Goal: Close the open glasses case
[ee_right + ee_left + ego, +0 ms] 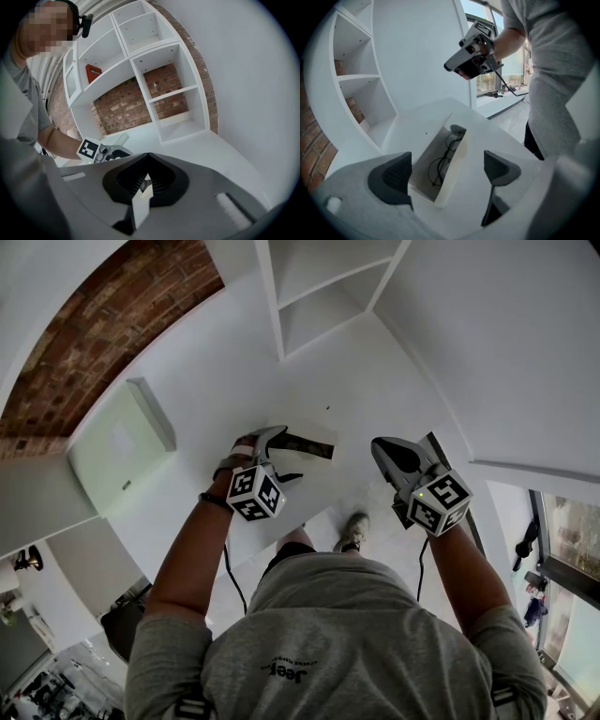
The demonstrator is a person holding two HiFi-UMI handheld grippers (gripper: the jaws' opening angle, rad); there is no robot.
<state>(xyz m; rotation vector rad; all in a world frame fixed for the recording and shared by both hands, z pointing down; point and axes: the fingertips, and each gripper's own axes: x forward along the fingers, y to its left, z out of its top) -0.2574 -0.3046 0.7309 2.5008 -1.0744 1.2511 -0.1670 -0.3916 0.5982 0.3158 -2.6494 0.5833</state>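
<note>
Left tongs (449, 169) stand open, the open case (427, 161) with glasses (446, 154) between them on the desk (419, 126); right tongs (146, 180) are closed.

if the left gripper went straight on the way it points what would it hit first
Probably the raised lid of the open case: its edge stands right between the open jaws of the left gripper. The glasses lie just left of it. Depth is unclear.

— Can any lettering be read?
— "Jeep" is seen, upside down, on the grey shirt (328, 634). The smaller line by it and the print on the red box (93, 73) cannot be read.
</note>
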